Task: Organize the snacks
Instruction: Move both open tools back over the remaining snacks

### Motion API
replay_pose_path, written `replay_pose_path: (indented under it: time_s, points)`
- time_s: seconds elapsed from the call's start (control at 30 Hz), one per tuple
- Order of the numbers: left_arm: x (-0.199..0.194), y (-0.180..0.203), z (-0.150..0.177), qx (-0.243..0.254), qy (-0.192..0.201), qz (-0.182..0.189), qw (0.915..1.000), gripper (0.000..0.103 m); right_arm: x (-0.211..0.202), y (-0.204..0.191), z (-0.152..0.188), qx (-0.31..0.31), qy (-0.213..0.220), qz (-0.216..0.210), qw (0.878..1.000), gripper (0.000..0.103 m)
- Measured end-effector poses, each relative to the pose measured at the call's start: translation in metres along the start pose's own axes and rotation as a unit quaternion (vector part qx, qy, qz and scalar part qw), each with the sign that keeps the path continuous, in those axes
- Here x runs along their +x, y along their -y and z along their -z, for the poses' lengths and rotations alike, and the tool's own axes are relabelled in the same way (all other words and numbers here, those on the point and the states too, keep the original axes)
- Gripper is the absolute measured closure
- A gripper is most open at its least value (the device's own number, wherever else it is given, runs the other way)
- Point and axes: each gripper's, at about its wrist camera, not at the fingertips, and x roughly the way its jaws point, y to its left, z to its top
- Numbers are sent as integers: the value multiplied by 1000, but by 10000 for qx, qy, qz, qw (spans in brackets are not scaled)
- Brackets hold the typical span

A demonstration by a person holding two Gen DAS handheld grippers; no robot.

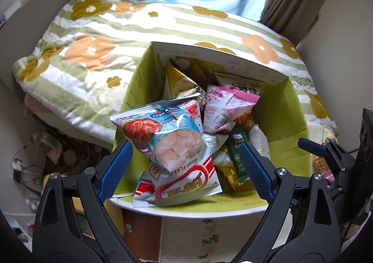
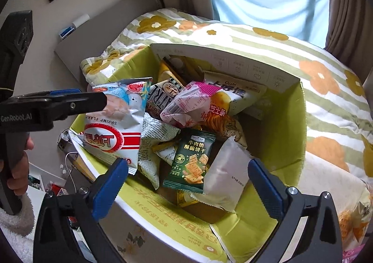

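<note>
Where packets crowd the green-lined box [image 2: 286, 127], shrimp-flake bag [image 1: 172, 137] seemingly topmost

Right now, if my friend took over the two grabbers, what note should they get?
Left gripper: open, nothing held, above the near edge of the box.
Right gripper: open, nothing held, above the box too.
Things: the shrimp flakes bag lies over the box's near rim; the blue shrimp bag rests on it. The pink bag, green biscuit pack and white pack are inside.
Done: many snacks boxed.
Left: a few snack bags on the bed outside the box.
</note>
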Motion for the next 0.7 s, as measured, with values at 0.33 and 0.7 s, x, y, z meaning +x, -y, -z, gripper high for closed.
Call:
replay_pose_path:
  time_s: [0.33, 0.7]
  points:
    - [-15, 27, -2, 463, 240, 259, 9983, 11, -32, -3, 9, -5, 123, 452, 9989, 1]
    - [-29, 95, 4, 993, 326, 553, 9930, 11, -86, 32, 38, 606, 522, 952, 9922, 1]
